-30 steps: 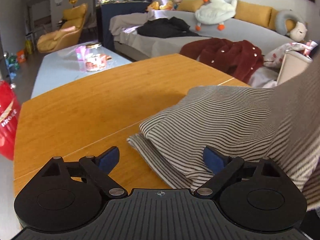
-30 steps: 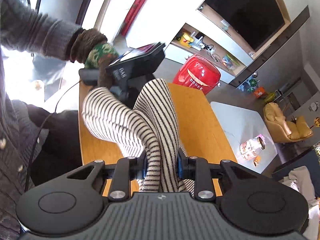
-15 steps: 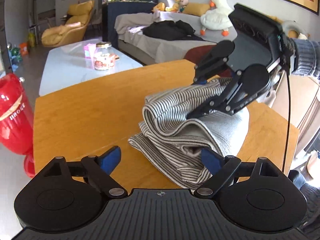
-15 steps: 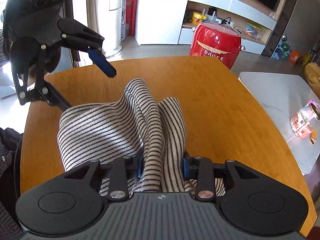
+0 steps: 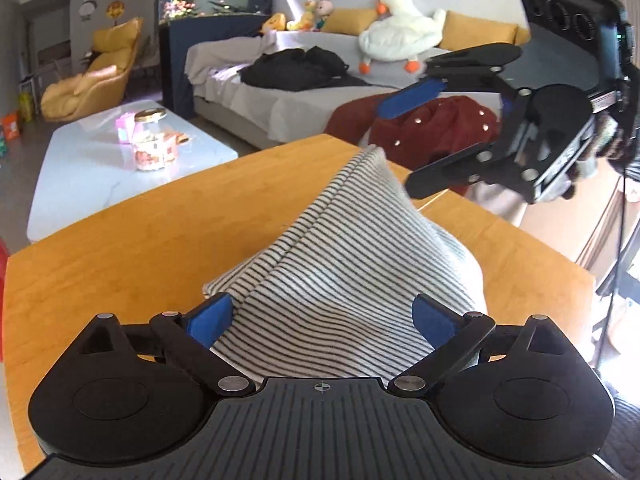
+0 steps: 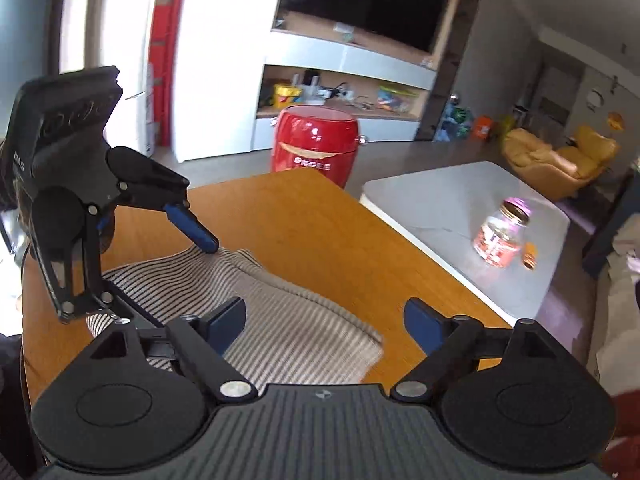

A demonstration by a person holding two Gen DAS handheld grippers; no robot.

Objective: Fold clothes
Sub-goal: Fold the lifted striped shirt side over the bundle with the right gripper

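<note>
From the left in the right wrist view we see our left gripper (image 6: 200,276), its jaws spread wide and just opened a little further, one blue fingertip (image 6: 196,234) down at the far edge of the striped garment (image 6: 280,320), though we cannot tell whether it touches the cloth. White letters on the side of that gripper's housing are too blurred for us to read. The garment lies bunched on the wooden table (image 6: 300,220), on the near-left part of the top. Our right gripper (image 6: 324,324) has just been opening and now stands wide; its left pad sits over the cloth without pinching it, its right pad over bare wood. Beyond the far edge of the table stands a red barrel-shaped container (image 6: 316,142) with pale lettering that seems to read "DROEE". Right of the table is a white coffee table (image 6: 440,196) carrying a glass jar (image 6: 502,236) with a red label whose print is illegible. In the left wrist view the garment rises in a peak between the left gripper's (image 5: 322,316) wide pads, and the right gripper (image 5: 412,136) hangs open above the table's far edge.
</note>
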